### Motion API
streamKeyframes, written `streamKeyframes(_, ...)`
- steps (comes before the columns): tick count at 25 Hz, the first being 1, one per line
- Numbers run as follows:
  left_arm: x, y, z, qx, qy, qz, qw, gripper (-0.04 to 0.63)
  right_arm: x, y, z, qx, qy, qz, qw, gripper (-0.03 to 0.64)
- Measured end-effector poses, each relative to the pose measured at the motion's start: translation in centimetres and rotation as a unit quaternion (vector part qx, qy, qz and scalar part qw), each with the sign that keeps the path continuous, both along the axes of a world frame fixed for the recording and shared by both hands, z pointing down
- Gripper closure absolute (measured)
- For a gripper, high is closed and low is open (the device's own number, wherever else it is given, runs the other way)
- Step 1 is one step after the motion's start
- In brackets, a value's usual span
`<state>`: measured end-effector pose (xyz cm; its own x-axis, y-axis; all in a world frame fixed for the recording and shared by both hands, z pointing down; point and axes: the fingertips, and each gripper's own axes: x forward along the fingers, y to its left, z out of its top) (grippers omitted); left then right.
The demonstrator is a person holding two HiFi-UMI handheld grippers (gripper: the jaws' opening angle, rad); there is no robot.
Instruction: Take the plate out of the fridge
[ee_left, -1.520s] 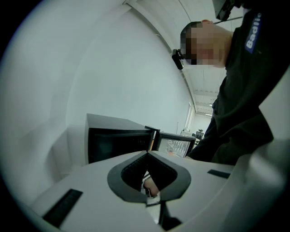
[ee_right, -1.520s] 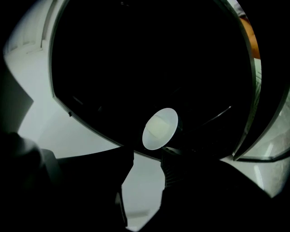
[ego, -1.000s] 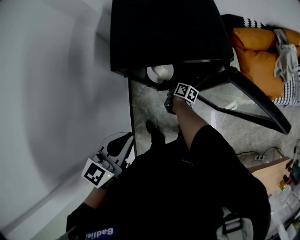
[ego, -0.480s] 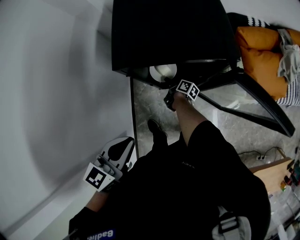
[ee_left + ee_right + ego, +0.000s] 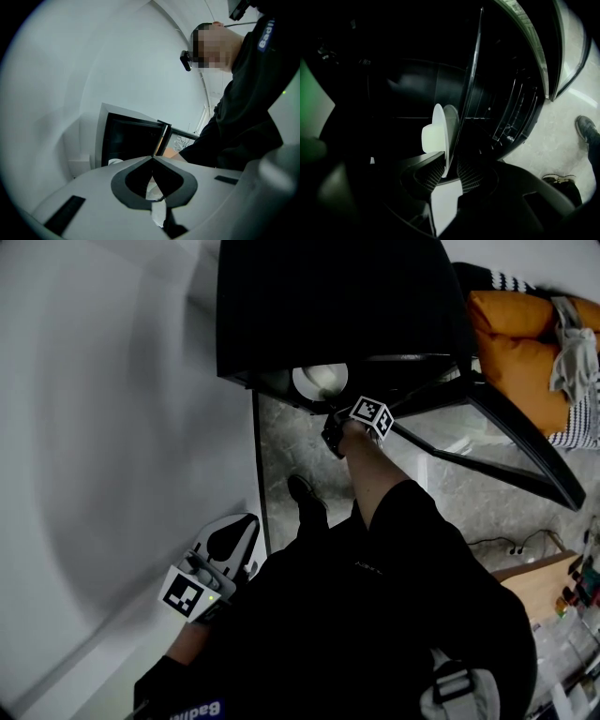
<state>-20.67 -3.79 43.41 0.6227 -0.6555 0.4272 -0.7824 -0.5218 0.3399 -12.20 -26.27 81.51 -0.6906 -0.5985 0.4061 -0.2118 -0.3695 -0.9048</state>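
Black ribbed pads of my right gripper [image 5: 449, 164] closing, about half apart, rim of white round plate [image 5: 439, 124] between them; gap shows beside one pad. Plate reaches ahead of jaws into dark black fridge [image 5: 328, 306], open glass-fronted door [image 5: 497, 442] to jaws' right. My left gripper [image 5: 153, 158]: tips together, nothing between, held well back from fridge, pale grey wall [image 5: 94, 427] alongside.

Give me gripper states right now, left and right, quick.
Left gripper: closed, empty.
Right gripper: closing around the rim of the plate, apparently not clamped on it yet.
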Motion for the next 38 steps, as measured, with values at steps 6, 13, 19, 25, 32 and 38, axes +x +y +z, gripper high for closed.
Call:
streamKeyframes(6, 0.8, -0.2, -0.2, -0.001, 0.010, 0.013, 0.9999, 0.591, 0.3, 0.4, -0.4, -0.020, -0.002, -0.012, 1.000, 0.549)
streamKeyframes(13, 1.0, -0.4, -0.1, -0.001, 0.016, 0.016, 0.9997, 0.591, 0.4, 0.6, -0.8, -0.033, -0.001, -0.005, 0.999, 0.579)
streamKeyframes(19, 1.2, -0.2, -0.5, 0.002, 0.017, 0.014, 0.9998, 0.591, 0.6, 1.3, -1.4, -0.028, -0.015, -0.005, 0.999, 0.587)
streamKeyframes(25, 1.6, -0.2, -0.6, 0.002, 0.022, 0.019, 0.9996, 0.591, 1.2, 3.0, -1.7, -0.027, -0.012, -0.004, 1.000, 0.590)
streamKeyframes(32, 1.1, 0.1, 0.1, -0.007, 0.018, 0.014, 0.9997, 0.591, 1.6, 2.4, -1.1, 0.002, 0.003, 0.013, 1.000, 0.589)
streamKeyframes(38, 0.7, 0.5, 0.3, -0.012, 0.011, 0.002, 0.9999, 0.591, 1.9, 1.5, -1.0, 0.008, 0.007, 0.017, 1.000, 0.592)
